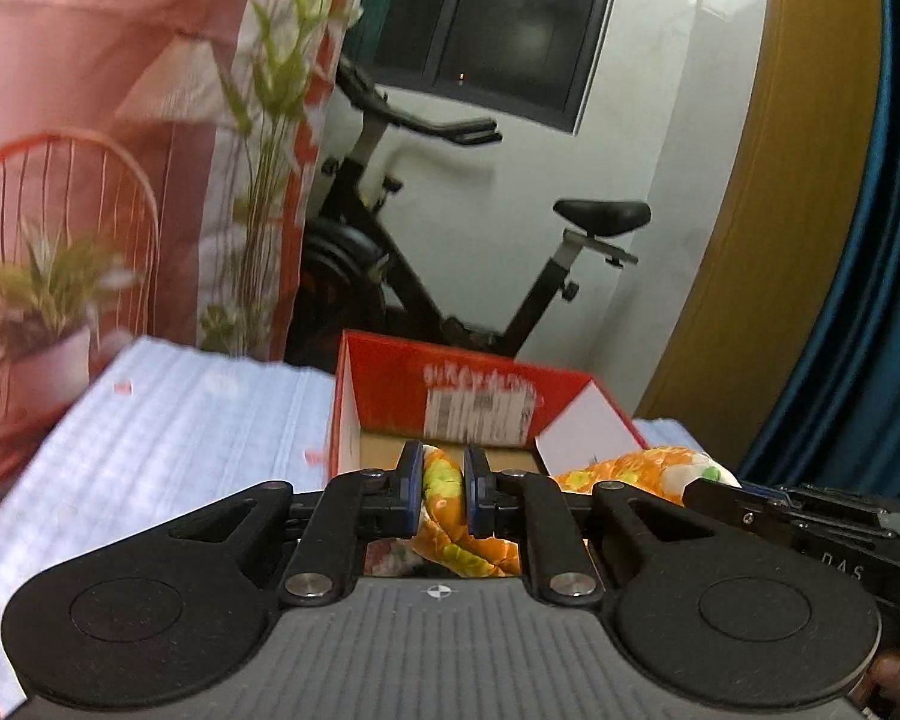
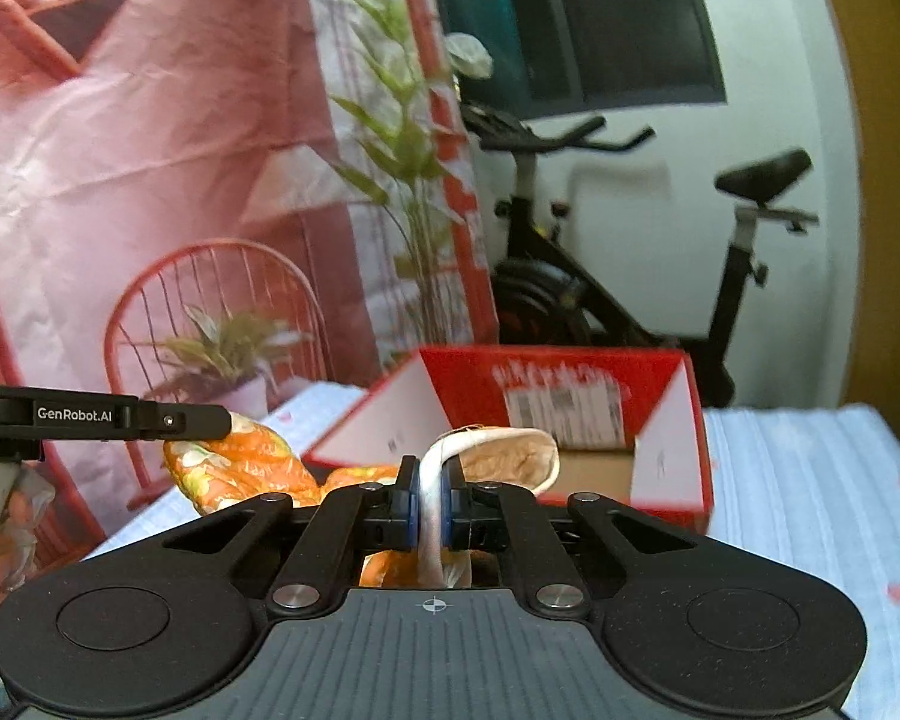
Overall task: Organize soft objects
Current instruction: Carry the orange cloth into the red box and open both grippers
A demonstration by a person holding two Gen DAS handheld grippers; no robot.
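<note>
An orange flowered cloth (image 1: 444, 501) with a white underside hangs between both grippers, lifted off the bed. My left gripper (image 1: 442, 468) is shut on one bunched edge of it. My right gripper (image 2: 431, 477) is shut on another edge, where the white lining (image 2: 498, 450) folds over. In the right wrist view the orange flowered cloth (image 2: 240, 462) stretches left to the left gripper's finger (image 2: 186, 420). In the left wrist view the cloth runs right to the right gripper's finger (image 1: 726, 495). An open red cardboard box (image 1: 474, 384) stands just beyond, also the red box (image 2: 570, 378) in the right wrist view.
A pale blue-white bedspread (image 1: 180, 420) covers the bed under the box. Behind stand a black exercise bike (image 1: 450, 252), a printed pink backdrop (image 2: 150, 150), a white wall with a dark window (image 1: 510, 18), and a blue curtain (image 1: 858, 300) at the right. A hand (image 2: 6, 534) holds the left gripper.
</note>
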